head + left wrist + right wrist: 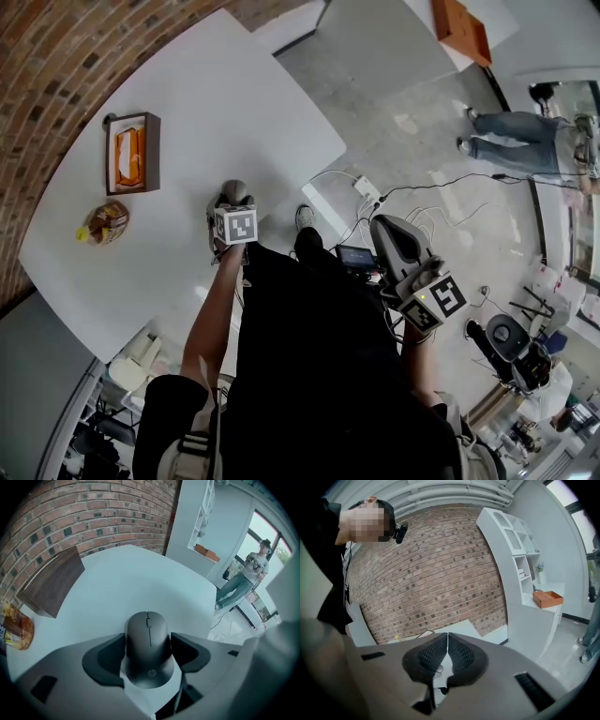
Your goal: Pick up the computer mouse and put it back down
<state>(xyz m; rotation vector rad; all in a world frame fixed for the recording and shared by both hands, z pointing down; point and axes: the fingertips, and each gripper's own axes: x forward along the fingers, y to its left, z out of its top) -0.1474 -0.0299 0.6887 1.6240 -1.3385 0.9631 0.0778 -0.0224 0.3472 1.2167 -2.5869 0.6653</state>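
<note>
Left tongs (148, 640) were clenched on the one computer mouse (148, 651), pads pressing both its flanks. The mouse's long axis ran straight out along the tongs, wheel end away from us. It sat near the edge of the counter (123, 581) closest to us; we could not tell whether it rested there or hung just above. We judged the coming move a plain vertical one, for the left side alone. Right tongs (447, 651) were pinched together on nothing, held well off the counter. Further out: one wooden box (51, 585) and one snack packet (104, 222). Beyond them, one person (246, 576) stood.
</note>
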